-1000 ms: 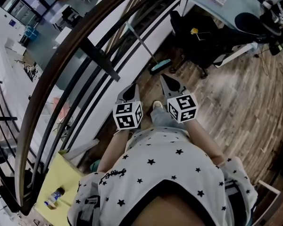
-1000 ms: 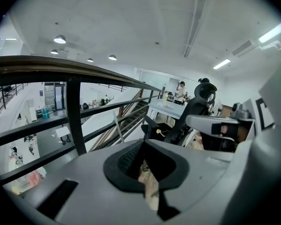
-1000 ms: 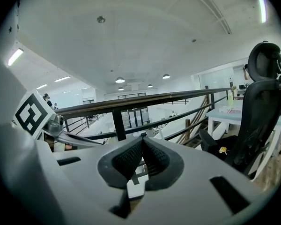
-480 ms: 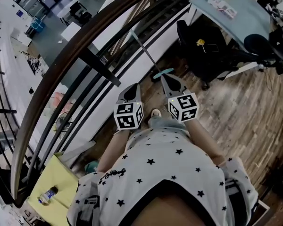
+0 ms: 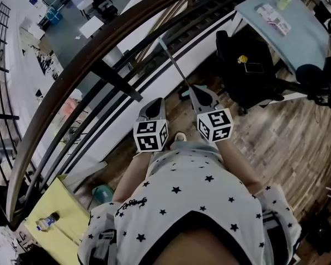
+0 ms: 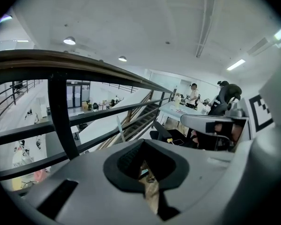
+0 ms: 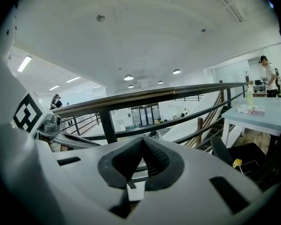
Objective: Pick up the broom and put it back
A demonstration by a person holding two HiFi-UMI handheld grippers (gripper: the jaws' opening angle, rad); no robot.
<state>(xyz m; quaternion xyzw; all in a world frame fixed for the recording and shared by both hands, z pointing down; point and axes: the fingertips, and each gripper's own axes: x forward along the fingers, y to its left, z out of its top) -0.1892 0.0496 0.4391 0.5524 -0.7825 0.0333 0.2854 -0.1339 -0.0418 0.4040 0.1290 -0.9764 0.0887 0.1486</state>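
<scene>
An office mezzanine, shown by its railing (image 5: 83, 59), desk (image 5: 303, 37) and black office chair (image 5: 248, 76).

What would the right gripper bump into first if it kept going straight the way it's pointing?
Most likely the broom, which leans on the railing just past the right gripper's shut tips in the head view. Depth is hard to judge.

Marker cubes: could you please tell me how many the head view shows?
2: one cube on the left gripper, the other on the right gripper. None seems hidden.
</scene>
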